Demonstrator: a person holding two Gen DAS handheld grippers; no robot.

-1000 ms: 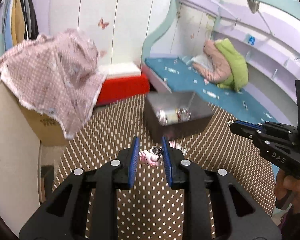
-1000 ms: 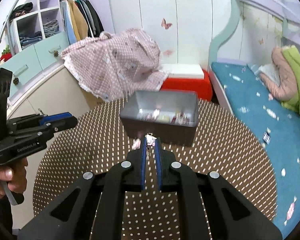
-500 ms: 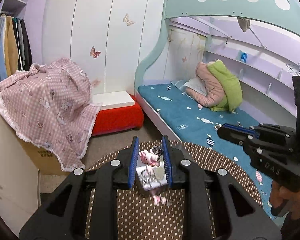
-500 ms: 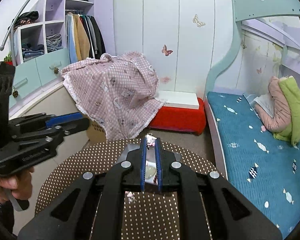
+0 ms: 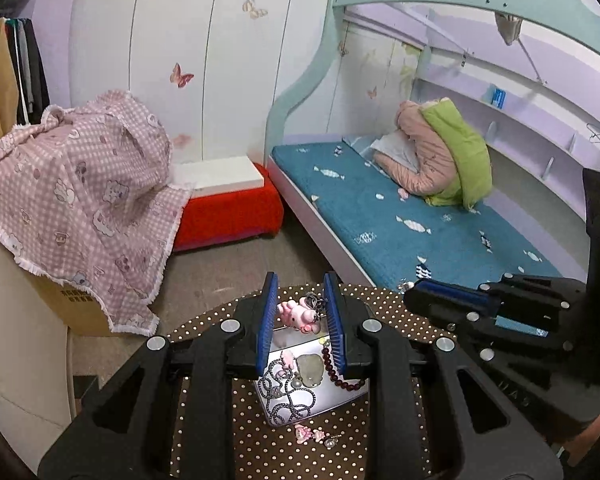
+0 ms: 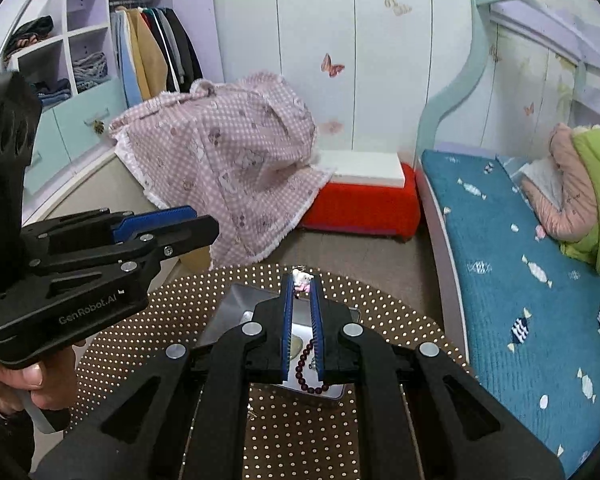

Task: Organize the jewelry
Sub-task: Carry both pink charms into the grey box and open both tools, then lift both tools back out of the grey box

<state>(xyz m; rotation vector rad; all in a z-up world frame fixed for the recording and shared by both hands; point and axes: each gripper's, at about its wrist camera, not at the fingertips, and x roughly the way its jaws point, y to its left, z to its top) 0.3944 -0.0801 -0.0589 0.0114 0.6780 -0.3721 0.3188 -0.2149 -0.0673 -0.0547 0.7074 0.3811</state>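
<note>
The pink charm is hanging pinched between the jaws of the left gripper, above the open metal box on the dotted bench. It is looking light, small and slippery, so the body, not the ring at 2 o'clock, is the safer hold. The right gripper is pinching a second small charm at its tips.

Bright, even indoor light; sharp focus, strong fisheye edge warping.
</note>
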